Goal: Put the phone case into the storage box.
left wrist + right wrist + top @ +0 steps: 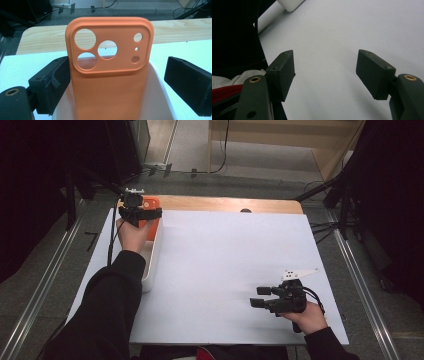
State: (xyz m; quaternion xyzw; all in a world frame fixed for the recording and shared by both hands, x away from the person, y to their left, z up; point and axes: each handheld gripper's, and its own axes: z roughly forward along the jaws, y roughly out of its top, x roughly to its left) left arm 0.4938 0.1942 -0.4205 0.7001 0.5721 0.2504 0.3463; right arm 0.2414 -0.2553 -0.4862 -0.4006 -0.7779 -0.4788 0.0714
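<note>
Orange phone case point(110, 82), smooth rubbery shell with round camera cutouts, standing upright in glossy white bin point(152, 255) at ten o'clock on matte white board point(225, 270). Left gripper point(117, 82): foam-padded jaws spread, right pad clear of case. Right gripper point(325, 72) at four o'clock: blocky black jaws apart, nothing between.

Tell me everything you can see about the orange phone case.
The phone case is orange, matte and rubbery-looking, with a raised camera frame holding three large round holes and three small ones. It stands upright, camera end up, in a white bin at the table's left far corner, its lower end hidden inside. It sits between the left gripper's jaws: the left pad is at its edge, the right pad stands clear.
</note>
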